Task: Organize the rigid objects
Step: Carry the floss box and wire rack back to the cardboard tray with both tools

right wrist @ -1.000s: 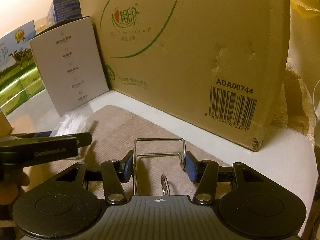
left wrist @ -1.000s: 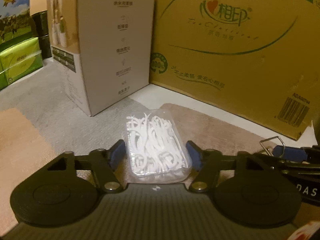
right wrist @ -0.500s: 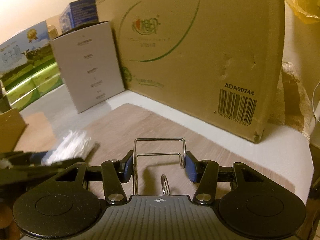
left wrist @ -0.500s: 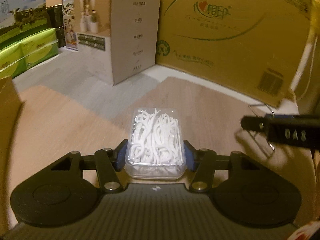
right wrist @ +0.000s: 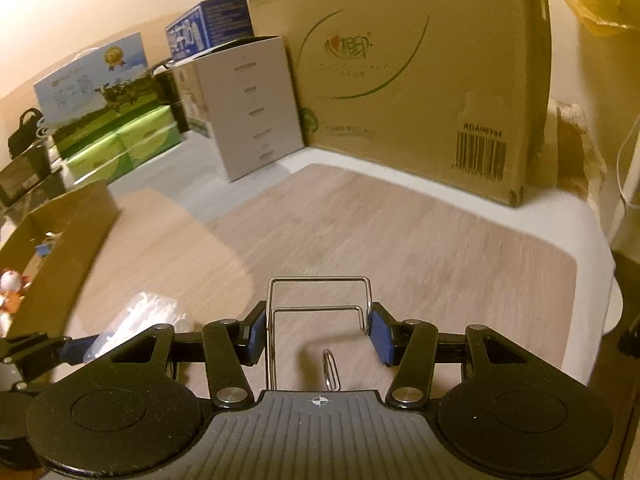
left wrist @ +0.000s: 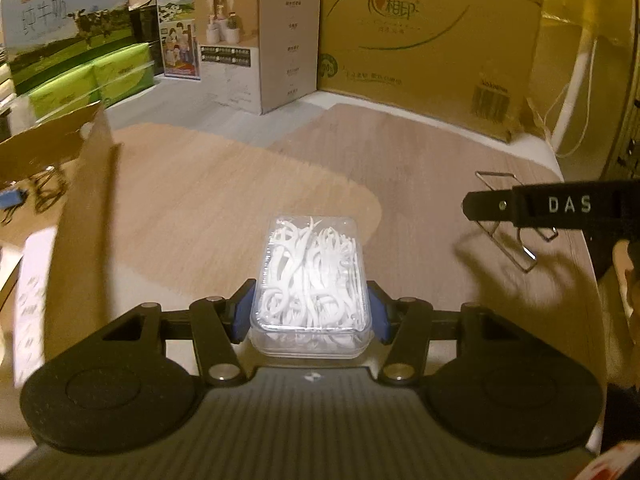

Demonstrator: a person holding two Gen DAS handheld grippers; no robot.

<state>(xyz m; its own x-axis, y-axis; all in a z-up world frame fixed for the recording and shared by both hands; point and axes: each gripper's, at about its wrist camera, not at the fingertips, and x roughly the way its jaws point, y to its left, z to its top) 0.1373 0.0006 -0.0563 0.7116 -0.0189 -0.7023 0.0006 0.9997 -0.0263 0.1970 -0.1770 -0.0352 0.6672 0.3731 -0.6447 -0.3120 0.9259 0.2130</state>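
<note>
A clear plastic box of white floss picks (left wrist: 312,276) hangs above the wood-grain table, and my left gripper (left wrist: 311,312) is shut on it, a blue pad pressed to each long side. My right gripper (right wrist: 318,332) is shut on a bent metal wire clip (right wrist: 318,280), held clear of the table. In the left wrist view the right gripper (left wrist: 476,204) sits at the right with the wire clip (left wrist: 516,256) under it. The right wrist view shows the floss box (right wrist: 140,316) and left gripper (right wrist: 76,350) at lower left.
An open brown cardboard box (left wrist: 76,140) stands at the left, with small items inside (left wrist: 40,188). At the back stand a large brown carton (left wrist: 432,40), a white box (left wrist: 276,48), green tissue packs (left wrist: 112,76) and milk cartons (left wrist: 60,24). The table's rounded edge (right wrist: 592,240) is at right.
My left jaws closed onto the floss box and lifted it. Both grippers drew back from the cartons, carrying their objects. The open cardboard box came into view at left.
</note>
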